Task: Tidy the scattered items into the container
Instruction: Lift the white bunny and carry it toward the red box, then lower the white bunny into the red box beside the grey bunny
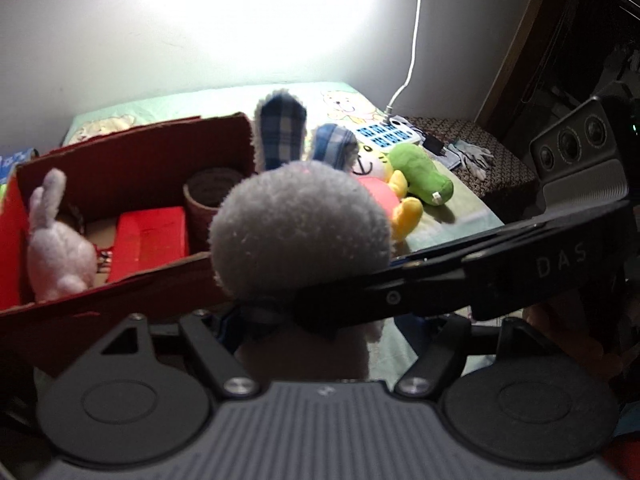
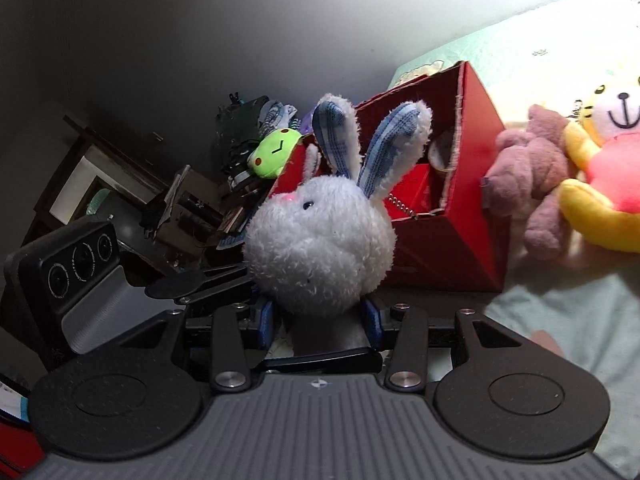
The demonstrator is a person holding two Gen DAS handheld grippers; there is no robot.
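Fuzz covers the white rabbit [image 2: 320, 248]: a round, woolly head with 2 upright ears lined in blue plaid. The right tongs [image 2: 325, 322] clamp its neck with blue pads; the left tongs [image 1: 304, 320] stand around its body from the other side, but whether they press on it I cannot tell. It is held above the bed, beside the red cardboard box [image 1: 132, 152], which holds a pale pink bunny [image 1: 60, 248]. A yellow plush [image 2: 600, 168] and a green plush [image 1: 420, 178] lie on the mint-green sheet [image 2: 560, 320], under a plain wall.
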